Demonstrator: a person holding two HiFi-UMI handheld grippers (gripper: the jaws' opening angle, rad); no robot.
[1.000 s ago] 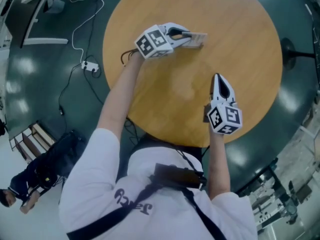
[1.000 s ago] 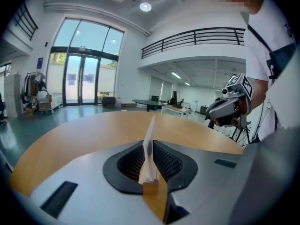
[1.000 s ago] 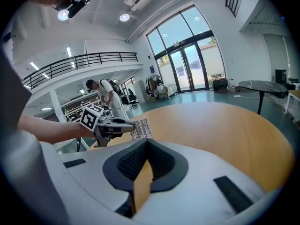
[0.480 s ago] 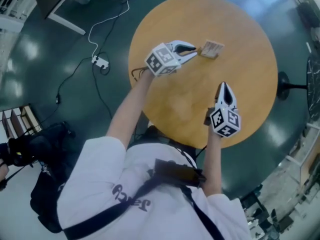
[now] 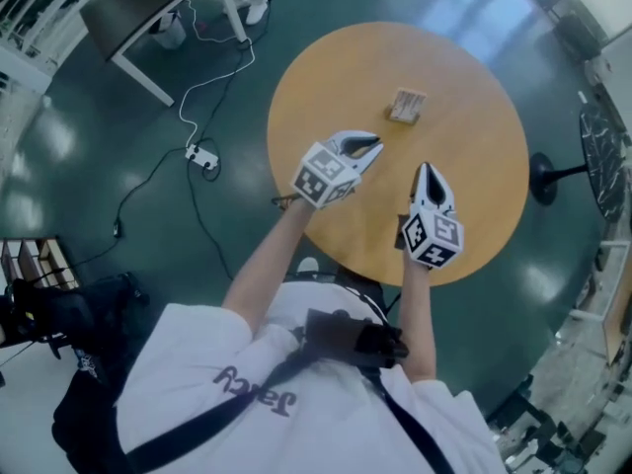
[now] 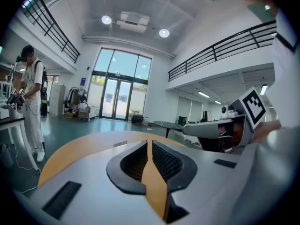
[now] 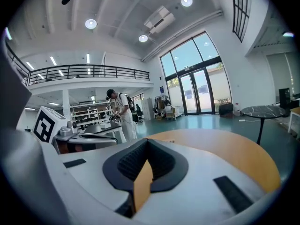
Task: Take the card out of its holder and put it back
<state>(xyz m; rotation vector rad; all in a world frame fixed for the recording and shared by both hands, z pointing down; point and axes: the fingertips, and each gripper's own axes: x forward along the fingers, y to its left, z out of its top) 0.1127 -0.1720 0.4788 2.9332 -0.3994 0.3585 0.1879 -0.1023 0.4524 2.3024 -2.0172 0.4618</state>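
Note:
A small tan card holder (image 5: 407,106) with a pale card in it stands on the far part of the round wooden table (image 5: 474,87). My left gripper (image 5: 372,146) hovers over the table's near left, a short way back from the holder; its pads stand together with nothing between them (image 6: 149,142). Just to its right is my right gripper (image 5: 427,168), pointing away from me over the near edge, also shut and empty (image 7: 147,140). Each gripper shows at the side of the other's view: the right one (image 6: 220,128), the left one (image 7: 89,139).
A dark desk (image 5: 148,3) stands at the upper left, with a white cable and power strip (image 5: 200,156) on the green floor. A black table base (image 5: 553,181) and a dark round table (image 5: 602,146) are at the right. A person (image 6: 32,93) stands far off.
My left gripper has drawn back from the card holder toward me; the holder stays on the table with the card in it. The head camera has risen and the scene looks smaller.

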